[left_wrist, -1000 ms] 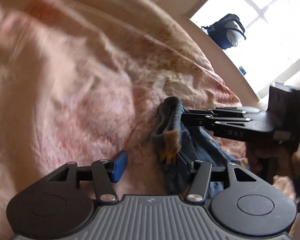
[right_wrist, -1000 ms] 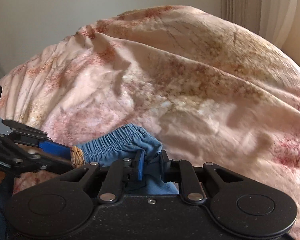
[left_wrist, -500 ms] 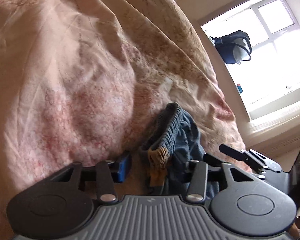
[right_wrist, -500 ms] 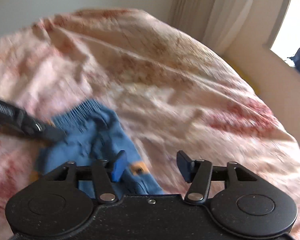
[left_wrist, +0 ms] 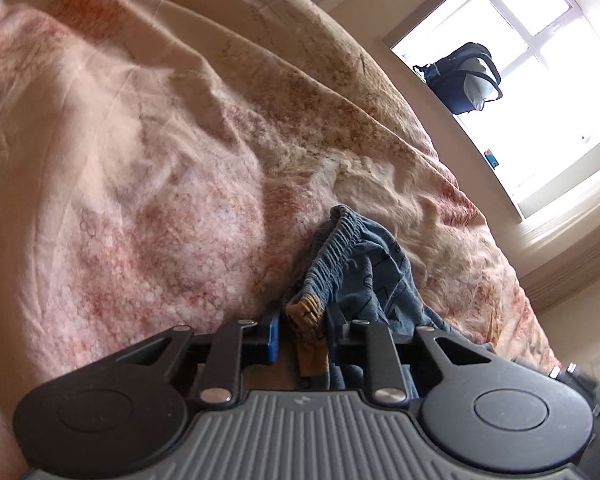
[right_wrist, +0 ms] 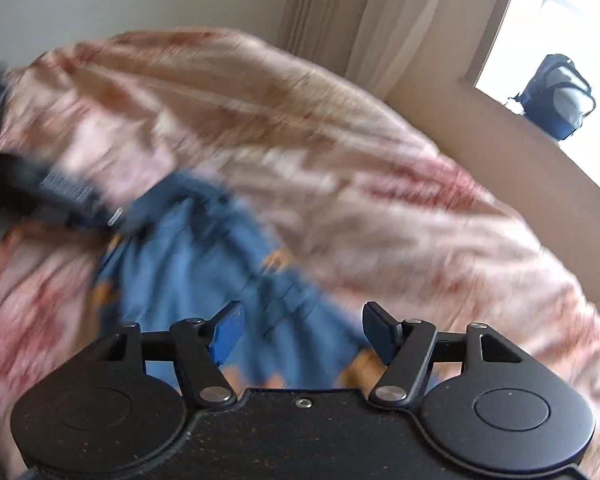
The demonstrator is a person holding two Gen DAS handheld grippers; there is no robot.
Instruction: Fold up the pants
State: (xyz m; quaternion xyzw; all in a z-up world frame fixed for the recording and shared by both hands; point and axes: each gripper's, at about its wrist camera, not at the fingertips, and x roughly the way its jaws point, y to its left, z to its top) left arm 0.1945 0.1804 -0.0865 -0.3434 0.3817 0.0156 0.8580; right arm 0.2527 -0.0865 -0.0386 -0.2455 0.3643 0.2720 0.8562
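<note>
Across both views spreads a rumpled pink and tan patterned bedspread (left_wrist: 148, 184), filling most of each picture and humped into long folds. Beyond its far edge stand a pale wall, a curtain (right_wrist: 352, 20) and a bright window (left_wrist: 540, 80), with a dark blue backpack (left_wrist: 462, 78) on the sill. On the bedspread lie the blue pants (left_wrist: 364, 264), bunched with the gathered elastic waistband raised toward the camera in the left wrist view and the cloth spread flatter in the blurred right wrist view, where small orange patches show on the fabric. The left gripper (left_wrist: 302, 330) sits low at the near corner of the waistband; its jaws have just been closing and now stand narrow, with an orange-brown tab (left_wrist: 310, 336) of the pants between the blue pads. Whether the pads already press on it cannot be told. The right gripper (right_wrist: 296, 330) hangs above the blue cloth with its jaws wide apart, having just been opening, and nothing is held between them.
</note>
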